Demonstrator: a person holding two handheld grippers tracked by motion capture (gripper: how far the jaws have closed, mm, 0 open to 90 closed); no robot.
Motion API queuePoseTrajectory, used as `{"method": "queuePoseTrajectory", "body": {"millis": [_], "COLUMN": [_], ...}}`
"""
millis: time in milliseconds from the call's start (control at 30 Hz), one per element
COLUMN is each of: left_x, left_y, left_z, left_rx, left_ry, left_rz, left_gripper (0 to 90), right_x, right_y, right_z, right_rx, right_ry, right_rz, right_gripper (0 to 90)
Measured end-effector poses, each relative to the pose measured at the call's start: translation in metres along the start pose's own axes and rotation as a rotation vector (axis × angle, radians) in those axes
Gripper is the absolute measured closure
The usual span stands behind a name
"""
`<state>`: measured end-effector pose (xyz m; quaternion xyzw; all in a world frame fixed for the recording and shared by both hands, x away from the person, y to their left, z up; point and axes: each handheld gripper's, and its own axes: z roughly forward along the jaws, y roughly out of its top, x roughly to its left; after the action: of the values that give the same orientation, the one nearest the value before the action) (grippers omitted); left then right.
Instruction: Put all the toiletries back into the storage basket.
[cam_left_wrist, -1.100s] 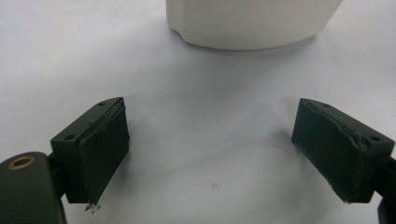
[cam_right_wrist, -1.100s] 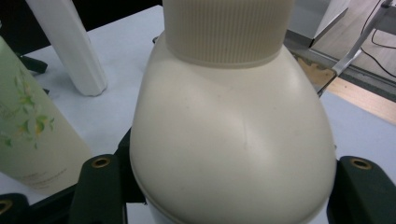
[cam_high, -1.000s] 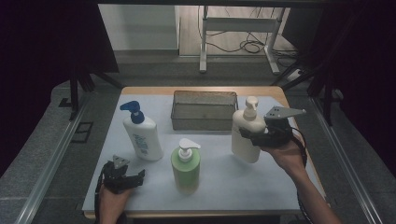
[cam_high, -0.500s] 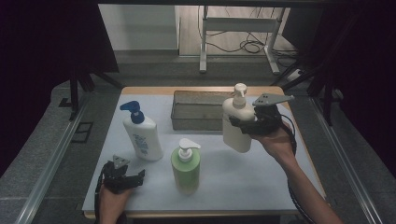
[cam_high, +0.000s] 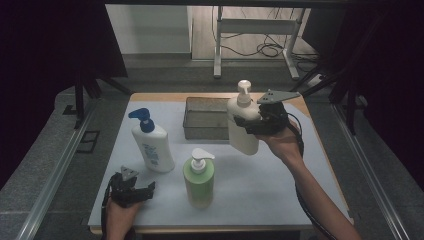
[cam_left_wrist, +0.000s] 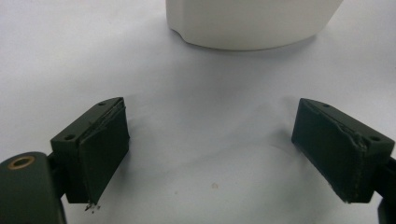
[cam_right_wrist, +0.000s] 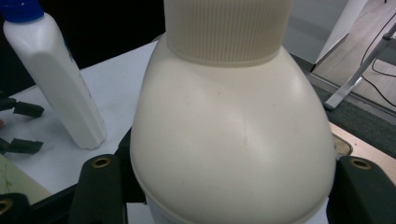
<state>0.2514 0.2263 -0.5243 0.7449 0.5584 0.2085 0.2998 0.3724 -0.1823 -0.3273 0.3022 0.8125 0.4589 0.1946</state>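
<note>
Right gripper (cam_high: 252, 127), clamped on the cream pump bottle (cam_high: 243, 130), should keep it upright while carrying toward the mesh basket (cam_high: 206, 119) just beyond.

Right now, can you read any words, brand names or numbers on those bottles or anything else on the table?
None can be read.
Blue-capped white bottle: a blue printed label, too small and blurred to read.
Cream pump bottle in the right gripper: no print visible.
Green pump bottle: no print visible.

Dim, dark-edged room; table evenly lit, close-ups softly blurred
</note>
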Motion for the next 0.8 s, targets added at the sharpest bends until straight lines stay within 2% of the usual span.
{"method": "queuePoseTrajectory", "body": {"millis": [300, 800], "left_x": [0.000, 0.000], "left_y": [0.000, 0.000], "left_z": [0.000, 0.000], "left_rx": [0.000, 0.002], "left_ry": [-0.001, 0.000], "left_rz": [-0.001, 0.000], "left_gripper": [10.9, 10.8], "right_x": [-0.001, -0.001], "right_y": [0.013, 0.037], "right_z": [0.014, 0.036], "right_rx": [-0.014, -0.015], "right_ry": [0.000, -0.014], "right_rz": [0.011, 0.001], "right_gripper": [37.9, 37.9]}}
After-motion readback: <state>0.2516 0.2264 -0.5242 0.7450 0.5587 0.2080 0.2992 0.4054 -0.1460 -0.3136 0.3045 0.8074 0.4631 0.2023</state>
